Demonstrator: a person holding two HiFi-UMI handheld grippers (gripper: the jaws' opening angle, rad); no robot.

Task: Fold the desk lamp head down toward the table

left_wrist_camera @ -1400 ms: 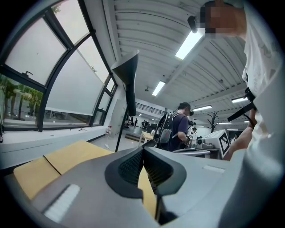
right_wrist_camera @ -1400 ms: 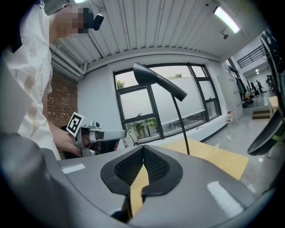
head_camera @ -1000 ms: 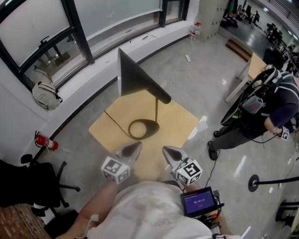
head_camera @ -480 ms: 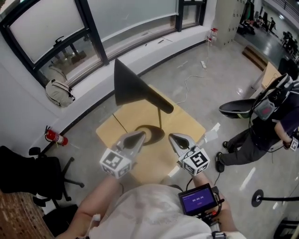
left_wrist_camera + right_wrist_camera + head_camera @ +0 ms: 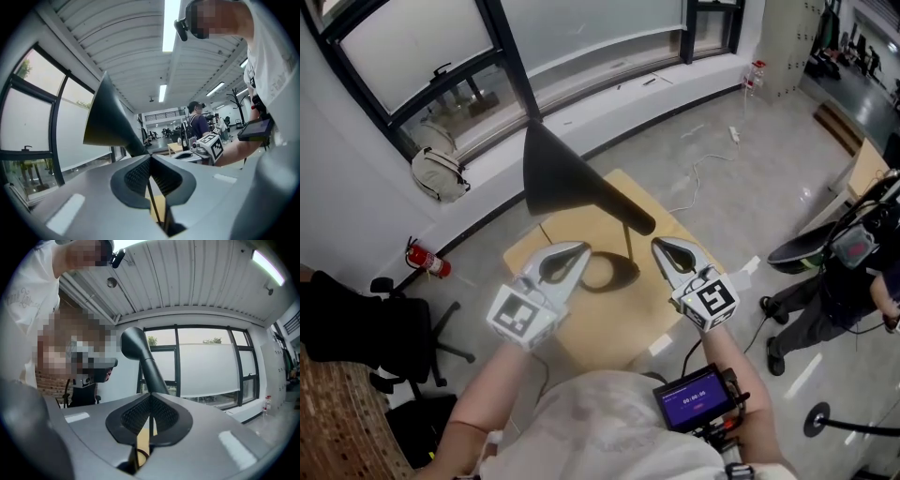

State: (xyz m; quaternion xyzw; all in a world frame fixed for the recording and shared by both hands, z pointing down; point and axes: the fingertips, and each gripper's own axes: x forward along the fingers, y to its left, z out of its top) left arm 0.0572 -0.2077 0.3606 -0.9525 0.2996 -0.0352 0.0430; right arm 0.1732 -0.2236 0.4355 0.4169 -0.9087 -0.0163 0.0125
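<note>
Left tongs (image 5: 574,253) closed, right tongs (image 5: 667,249) closed, both empty, held level

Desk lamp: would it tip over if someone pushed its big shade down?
Possibly top-heavy: the wide shade sits on a thin stem. The flat ring base probably steadies it. The stem looks rigid, likely folding only at a joint.
</note>
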